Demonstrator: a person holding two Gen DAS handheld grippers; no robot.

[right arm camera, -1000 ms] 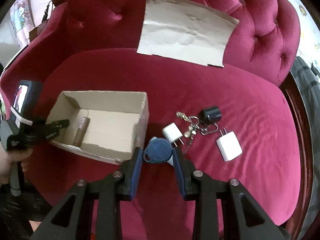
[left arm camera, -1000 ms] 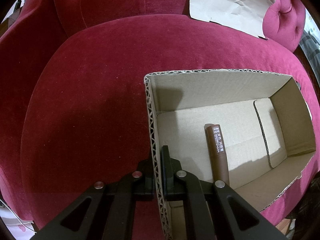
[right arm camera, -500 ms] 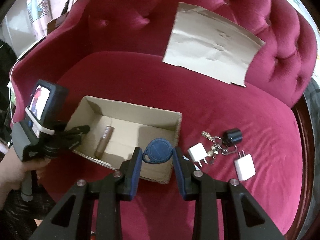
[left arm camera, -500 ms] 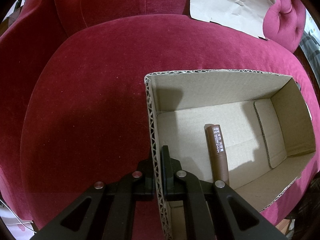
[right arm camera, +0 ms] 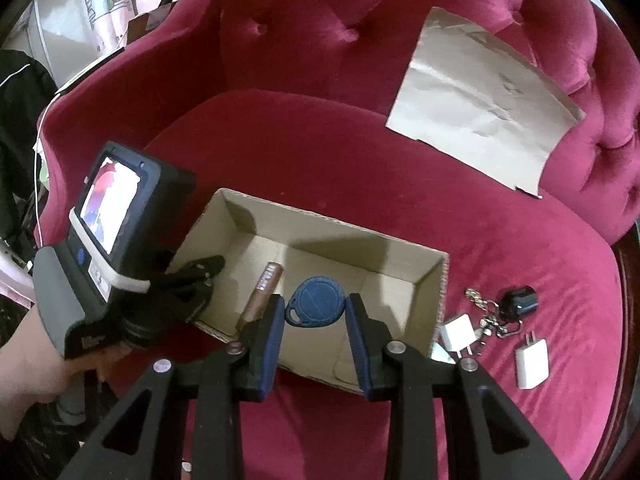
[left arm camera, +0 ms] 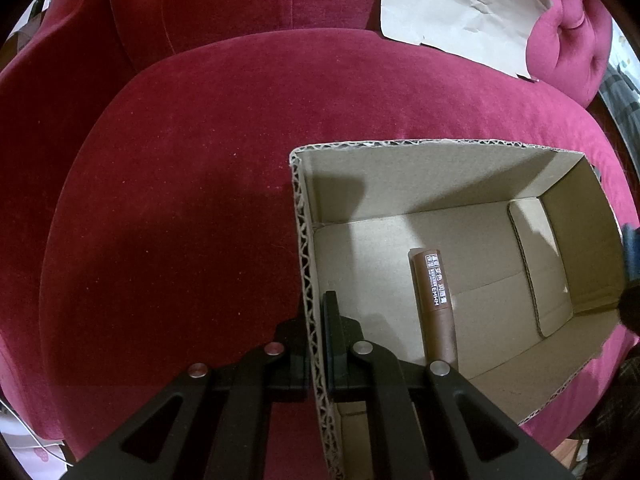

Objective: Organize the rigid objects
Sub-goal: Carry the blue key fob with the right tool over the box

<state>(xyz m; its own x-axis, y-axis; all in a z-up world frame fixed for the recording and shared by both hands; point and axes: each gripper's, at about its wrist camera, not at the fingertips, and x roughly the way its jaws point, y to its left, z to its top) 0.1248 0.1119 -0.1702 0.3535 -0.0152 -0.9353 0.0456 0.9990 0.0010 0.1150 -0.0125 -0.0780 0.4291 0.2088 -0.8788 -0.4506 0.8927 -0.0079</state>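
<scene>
Now, left gripper (left arm camera: 318, 320): jaws closed on the short wall of the cardboard box (left arm camera: 452, 184), one finger inside, one outside.
Right gripper (right arm camera: 314, 320): holds the blue key fob (right arm camera: 316, 307) between its pads, above the open box (right arm camera: 360, 236).
Brown tube (left arm camera: 434, 304): lying on the box floor.
Outside, on the red seat (right arm camera: 320, 168): two white chargers (right arm camera: 458, 330) (right arm camera: 531, 362) and a key bunch (right arm camera: 498, 314), just beside the box.

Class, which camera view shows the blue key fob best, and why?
Right wrist view: the blue key fob sits whole between the right tool's fingers, above the cardboard box. Left wrist view shows only a blue sliver at its right edge.
</scene>
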